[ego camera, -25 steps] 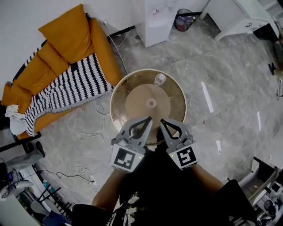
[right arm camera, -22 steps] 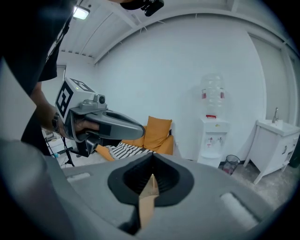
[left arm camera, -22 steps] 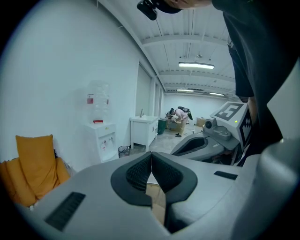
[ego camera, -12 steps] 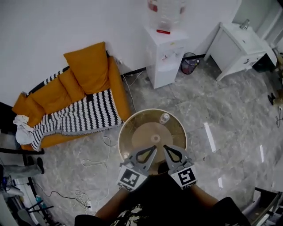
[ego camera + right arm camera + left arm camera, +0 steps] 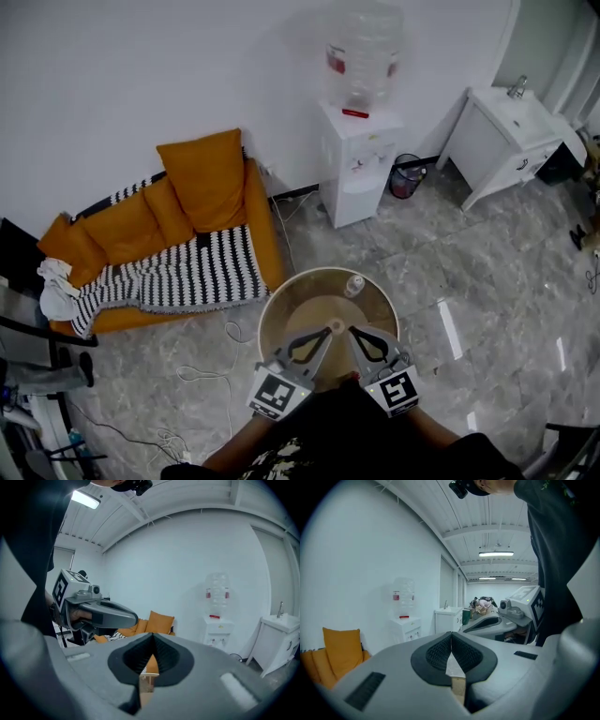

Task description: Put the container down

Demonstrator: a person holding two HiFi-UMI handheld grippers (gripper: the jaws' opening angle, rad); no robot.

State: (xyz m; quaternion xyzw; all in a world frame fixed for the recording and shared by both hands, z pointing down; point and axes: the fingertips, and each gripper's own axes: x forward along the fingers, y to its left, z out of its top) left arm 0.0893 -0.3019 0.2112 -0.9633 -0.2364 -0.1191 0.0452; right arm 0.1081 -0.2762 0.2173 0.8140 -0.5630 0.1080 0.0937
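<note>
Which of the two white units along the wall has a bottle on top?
The dispenser nearer the sofa: a clear bottle stands on it. The sink cabinet has a tap instead.

Orange sofa [image 5: 202,178], black-and-white striped blanket [image 5: 183,277], and a seemingly translucent tan container [image 5: 302,314].

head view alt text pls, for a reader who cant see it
Seen from steeply above, the left gripper and right gripper are both shut on the near rim of a large round clear container over a grey marble floor. Beyond it, an orange sofa with a striped throw and a white water dispenser stand against a white wall.
</note>
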